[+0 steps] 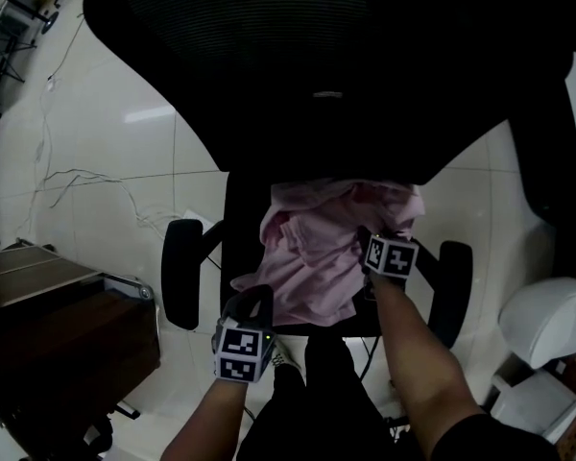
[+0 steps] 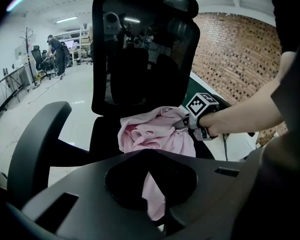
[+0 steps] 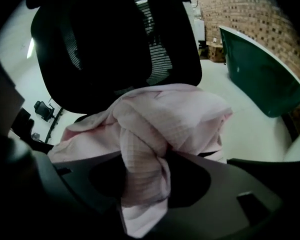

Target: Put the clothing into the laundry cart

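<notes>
White floor tiles are seen beneath a black mesh-backed chair, and a brick wall is shown behind it in the left gripper view. Thin cables are strewn over the floor at the left of the head view. A pink garment is heaped on the seat between the two armrests. Its far part is bunched up by the backrest, and its near part is spread towards the seat's front edge. The left hand-held gripper is held at that front edge. Its jaws are closed narrowly on the garment's near hem, and a strip of pink cloth is seen running down between them in the left gripper view. The right hand-held gripper is pointed steeply down into the right side of the heap, close to the backrest. A twisted fold of the cloth is pinched between its jaws, which are set part-way apart by the bunched fabric. Both forearms are seen reaching in from the bottom of the head view.
</notes>
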{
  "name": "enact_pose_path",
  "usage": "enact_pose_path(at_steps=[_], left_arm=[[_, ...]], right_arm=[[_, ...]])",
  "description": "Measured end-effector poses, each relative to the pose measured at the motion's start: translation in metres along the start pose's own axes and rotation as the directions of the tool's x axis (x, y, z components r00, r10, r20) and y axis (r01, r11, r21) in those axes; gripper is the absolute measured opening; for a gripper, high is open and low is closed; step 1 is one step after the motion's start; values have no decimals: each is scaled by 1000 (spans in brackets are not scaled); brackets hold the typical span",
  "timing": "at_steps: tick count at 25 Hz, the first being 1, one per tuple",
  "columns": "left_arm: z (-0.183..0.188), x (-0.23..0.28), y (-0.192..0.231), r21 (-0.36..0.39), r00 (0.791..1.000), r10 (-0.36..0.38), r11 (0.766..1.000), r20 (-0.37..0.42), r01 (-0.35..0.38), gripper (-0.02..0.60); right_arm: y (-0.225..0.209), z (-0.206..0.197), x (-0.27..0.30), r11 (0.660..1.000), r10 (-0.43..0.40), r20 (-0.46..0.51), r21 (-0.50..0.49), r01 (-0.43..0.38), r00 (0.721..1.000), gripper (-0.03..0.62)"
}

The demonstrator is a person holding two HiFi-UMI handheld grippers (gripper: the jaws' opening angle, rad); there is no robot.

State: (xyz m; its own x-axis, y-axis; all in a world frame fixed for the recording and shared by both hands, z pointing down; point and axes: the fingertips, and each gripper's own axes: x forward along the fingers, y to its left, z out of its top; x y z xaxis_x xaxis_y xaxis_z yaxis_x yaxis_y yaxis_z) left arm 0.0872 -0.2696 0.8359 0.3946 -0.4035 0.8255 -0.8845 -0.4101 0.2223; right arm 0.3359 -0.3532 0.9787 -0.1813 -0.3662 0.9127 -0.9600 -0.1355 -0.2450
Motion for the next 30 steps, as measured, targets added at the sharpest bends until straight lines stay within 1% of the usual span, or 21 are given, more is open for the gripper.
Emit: enact_pose_path(at_steps=[2,6,12,15,18,21,23,24,26,30], left_arm=[[2,-6,3,-9,1000,10,1000,7,-10,0],[11,-17,8,-19,999,23,1000,35,-22,0],[33,-37,7,-17,995,36,999,95,-35,0],[37,-52,2,-10,992,38,999,119,-37,0],[35,-68,-3,-6,990,42,999,136,-42,0],[34,-85,-7,-10,986,51,999,158,-50,0],[33,-98,-10,-9,983,58,998,174,-57,0],[32,-106,-11,-10,981,63,998,183,-62,0],[31,-125,-11,-16,976,76,997,204,-75,0],[32,-170,3,-42,958,124,992,258,-118,0]], right_arm=[[1,3,-5,999,29,4,18,-29,1000,191],[7,17,-27,997,74,69,12,-75,995,102],[19,25,-66,989,147,124,-10,-146,981,72],[33,31,-89,979,204,180,-7,-206,962,71],[56,36,-117,955,290,252,-17,-295,923,71],[80,42,-149,920,383,319,-54,-387,867,69],[97,49,-177,896,437,357,-94,-434,825,69],[105,53,-192,886,459,372,-121,-448,807,69],[121,58,-223,870,492,390,-183,-458,779,69],[154,73,-271,840,542,410,-284,-462,734,69]])
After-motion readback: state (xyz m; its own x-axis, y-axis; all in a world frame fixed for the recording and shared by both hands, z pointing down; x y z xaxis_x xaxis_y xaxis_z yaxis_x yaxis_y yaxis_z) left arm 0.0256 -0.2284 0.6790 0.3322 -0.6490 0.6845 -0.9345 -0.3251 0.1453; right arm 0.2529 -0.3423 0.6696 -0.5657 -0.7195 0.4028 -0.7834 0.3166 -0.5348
